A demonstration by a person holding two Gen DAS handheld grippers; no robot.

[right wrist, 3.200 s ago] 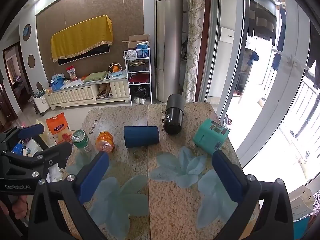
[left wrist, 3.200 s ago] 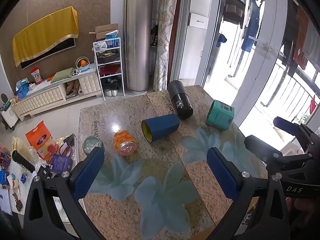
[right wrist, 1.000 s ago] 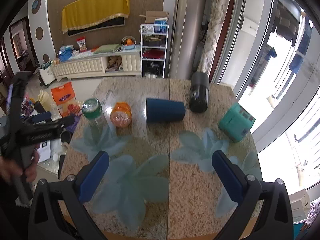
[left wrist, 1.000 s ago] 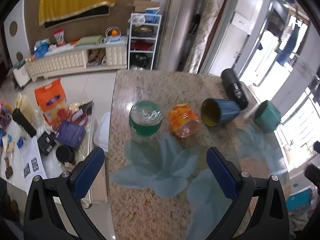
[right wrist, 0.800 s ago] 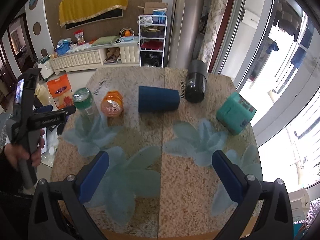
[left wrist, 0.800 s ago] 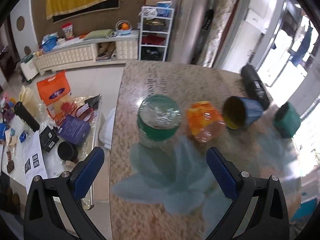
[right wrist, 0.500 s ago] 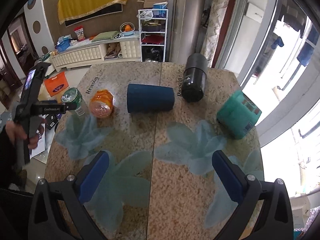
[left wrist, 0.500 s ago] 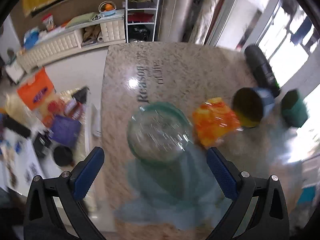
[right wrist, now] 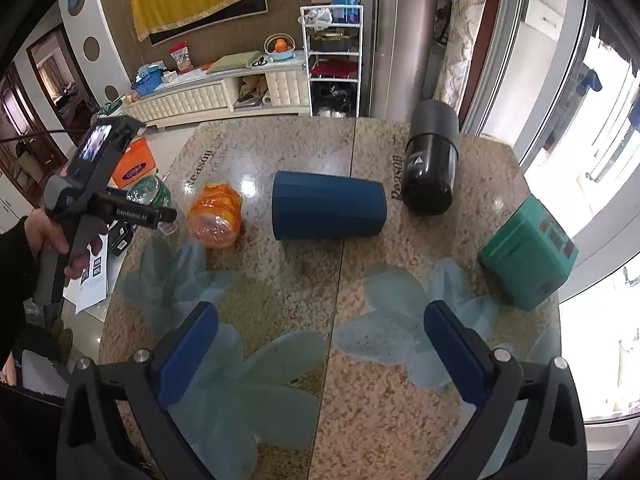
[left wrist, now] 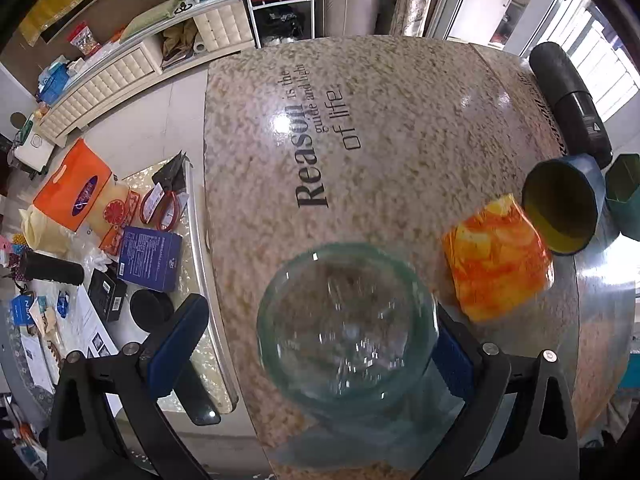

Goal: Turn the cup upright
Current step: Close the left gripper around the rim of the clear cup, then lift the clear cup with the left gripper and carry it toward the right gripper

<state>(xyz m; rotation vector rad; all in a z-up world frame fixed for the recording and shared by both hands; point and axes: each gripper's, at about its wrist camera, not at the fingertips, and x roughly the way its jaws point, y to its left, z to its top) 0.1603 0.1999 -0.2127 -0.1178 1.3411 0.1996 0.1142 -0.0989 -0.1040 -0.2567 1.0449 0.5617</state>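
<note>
A clear green-tinted cup (left wrist: 348,324) stands upside down near the table's left edge; it also shows in the right wrist view (right wrist: 150,194). My left gripper (left wrist: 312,344) is open, straight above it, with the cup's base between the blue pads (left wrist: 178,340). A dark blue cup (right wrist: 328,211) lies on its side mid-table, its yellow-lined mouth (left wrist: 560,210) facing left. My right gripper (right wrist: 320,356) is open and empty over the front of the table, well short of the blue cup.
An orange cup (right wrist: 216,216) lies between the green and blue cups. A black flask (right wrist: 430,168) lies at the back right, a teal box (right wrist: 528,252) at the right edge. The granite table (right wrist: 304,148) has its left edge close by, with floor clutter (left wrist: 100,240) below.
My left gripper has swung left and dropped down over the upside-down green cup, which now fills the space between its pads. My right gripper has drifted slightly closer to the table.
</note>
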